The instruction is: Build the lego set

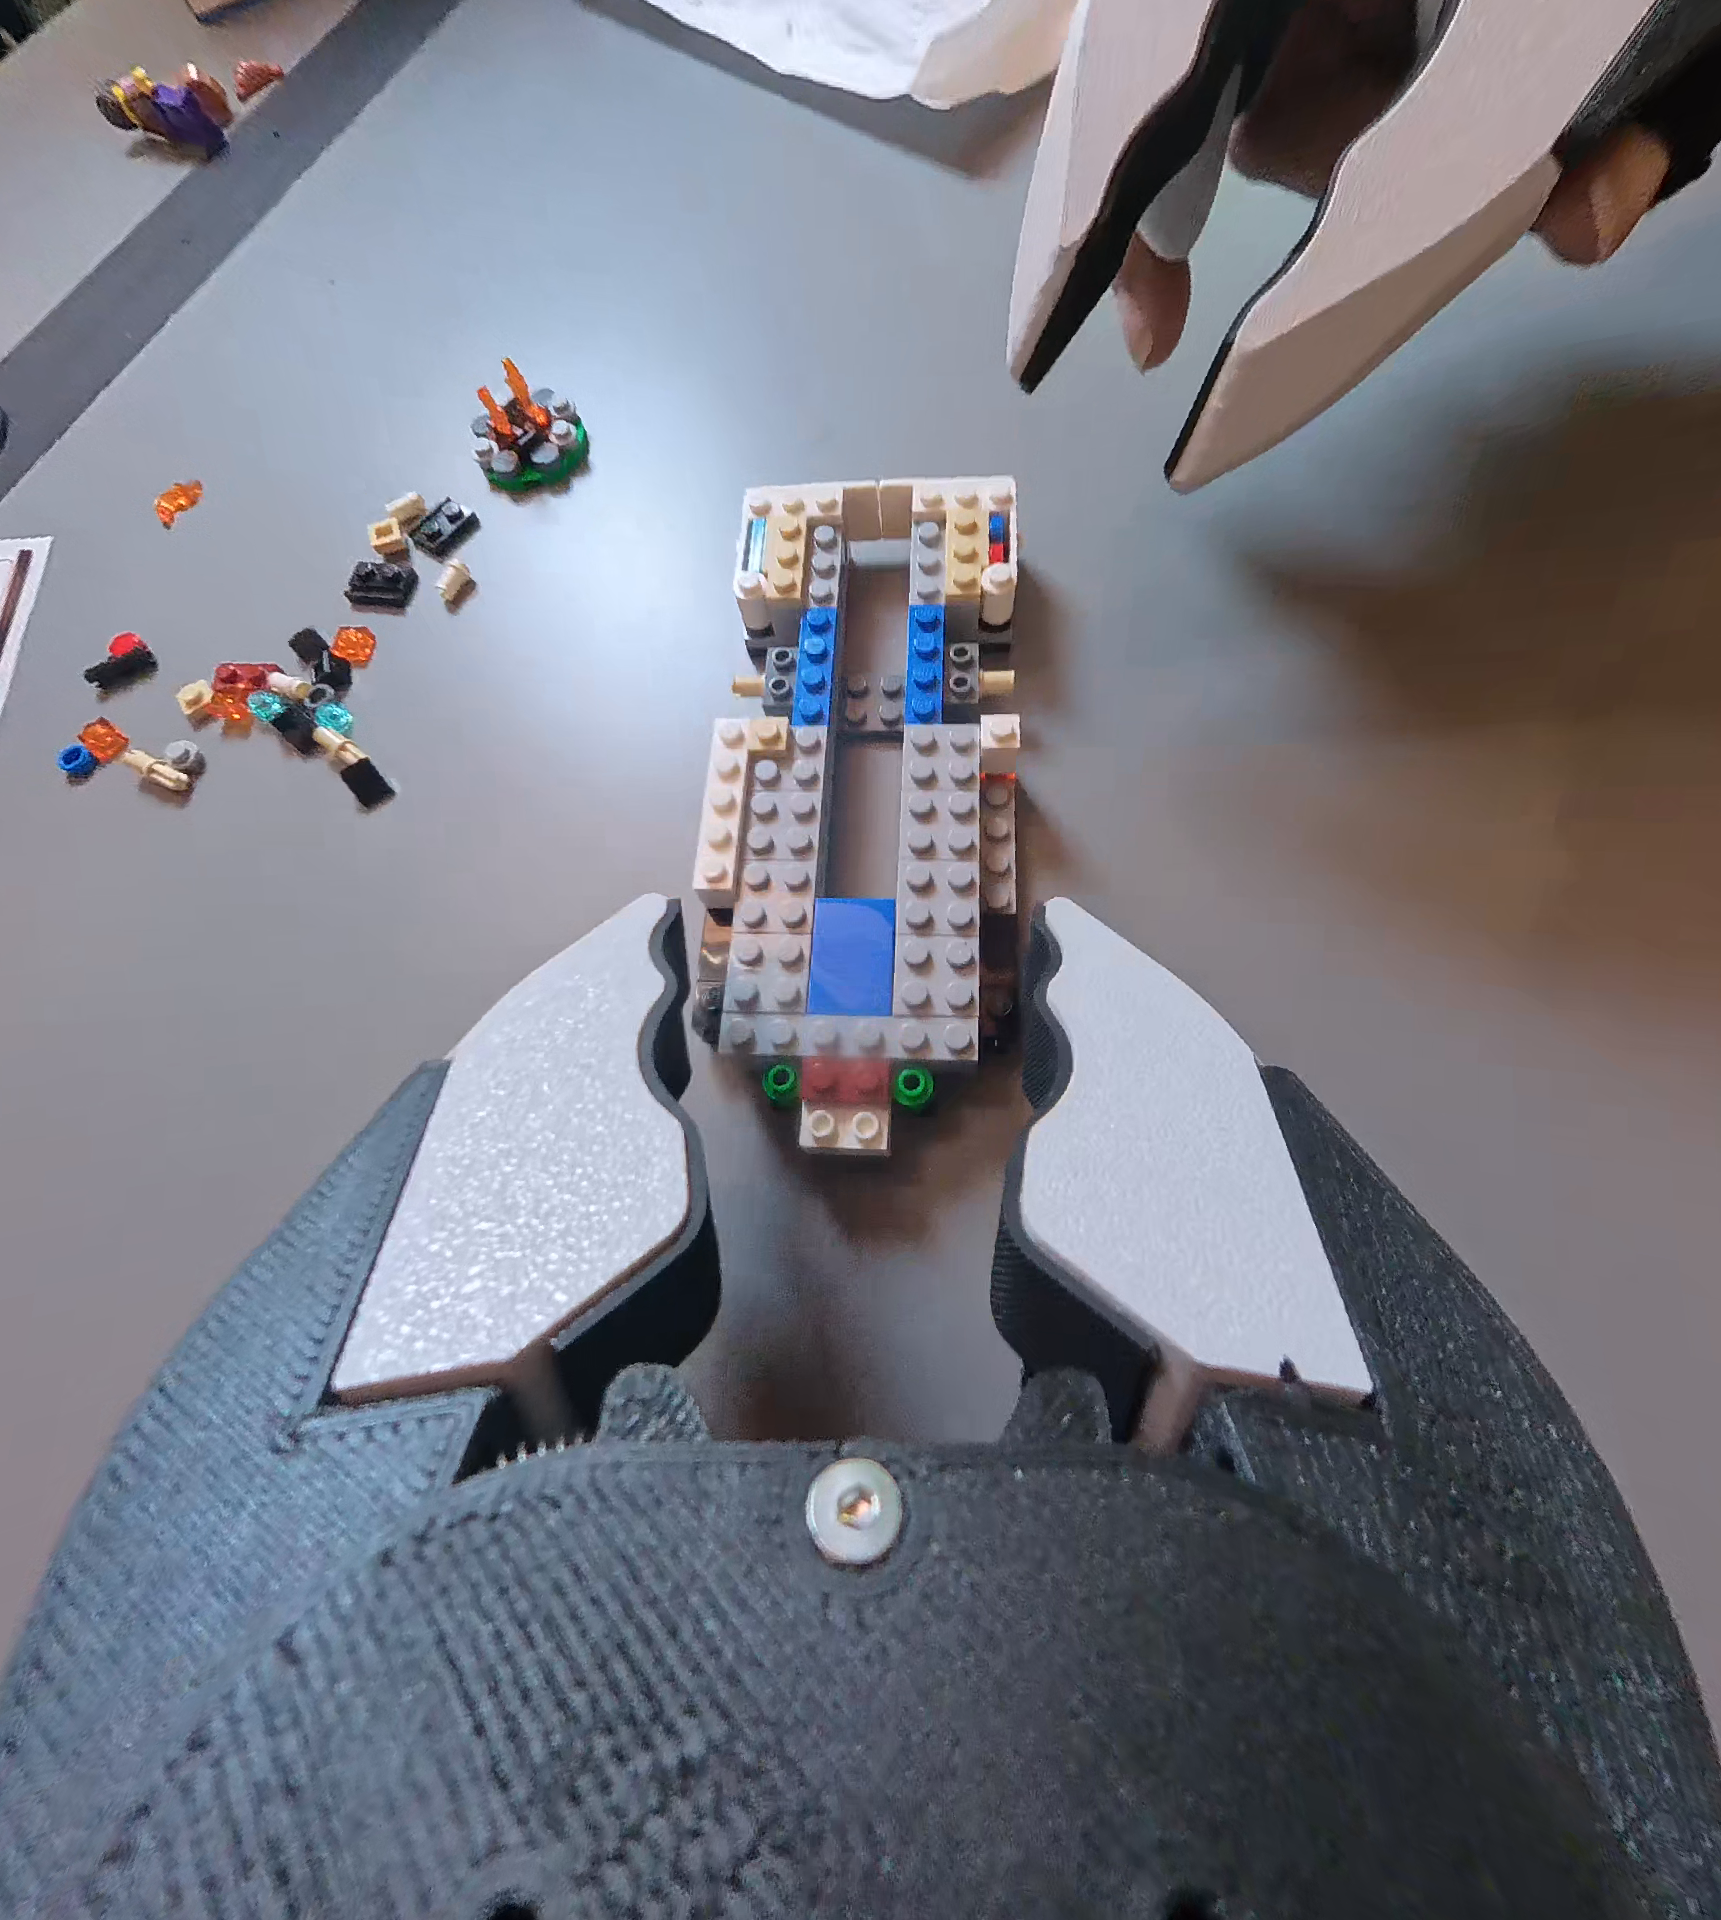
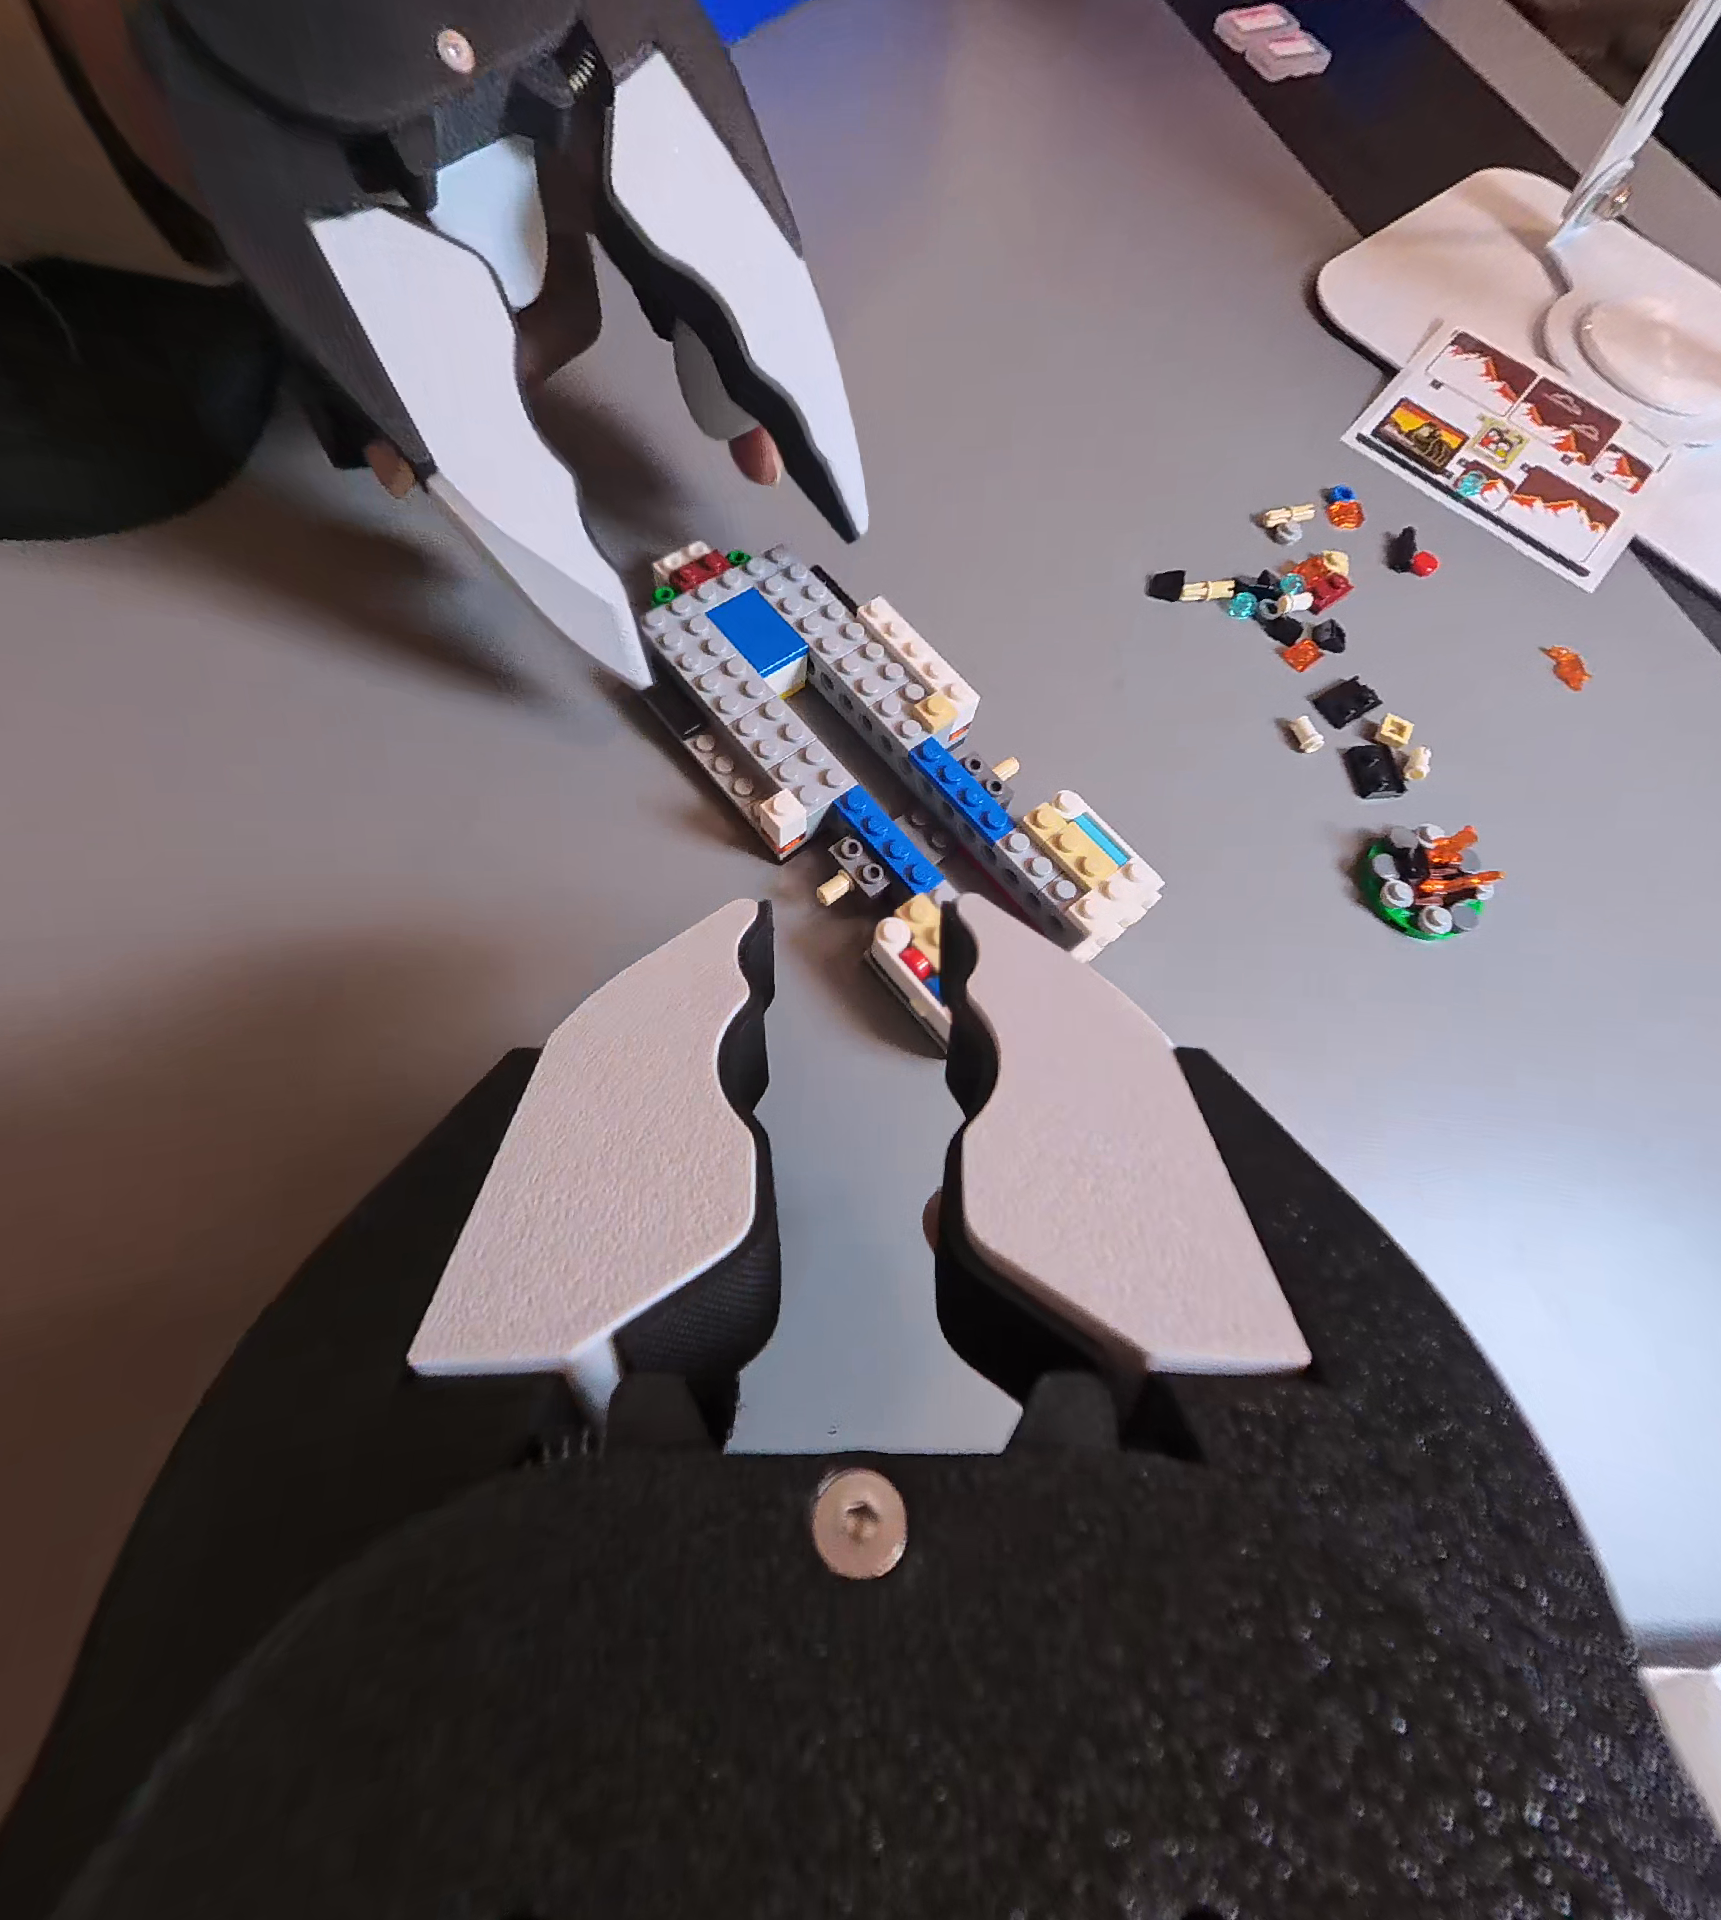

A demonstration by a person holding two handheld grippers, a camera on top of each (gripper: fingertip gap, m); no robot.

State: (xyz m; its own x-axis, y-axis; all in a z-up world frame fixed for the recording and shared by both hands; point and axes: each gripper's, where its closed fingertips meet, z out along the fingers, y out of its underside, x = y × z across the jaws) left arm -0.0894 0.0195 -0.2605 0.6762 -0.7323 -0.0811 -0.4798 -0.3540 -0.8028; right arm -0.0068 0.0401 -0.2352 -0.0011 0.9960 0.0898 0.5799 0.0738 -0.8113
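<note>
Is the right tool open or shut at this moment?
Open. The right tool shows bare grey table between its fingertips; it hangs above the far end of the brick model, holding nothing.

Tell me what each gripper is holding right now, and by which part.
Neither grips anything. The left gripper straddles the brick model's near end, gaps visible both sides; the right gripper hangs open beside its far end.

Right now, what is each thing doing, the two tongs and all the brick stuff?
Left tongs: open, straddling the brick model's near end.
Right tongs: open, empty, raised at the model's other end.
Brick model: flat on the table, unfinished.
Loose bricks: scattered.
Campfire piece: upright.
Sticker sheet: flat.
</note>
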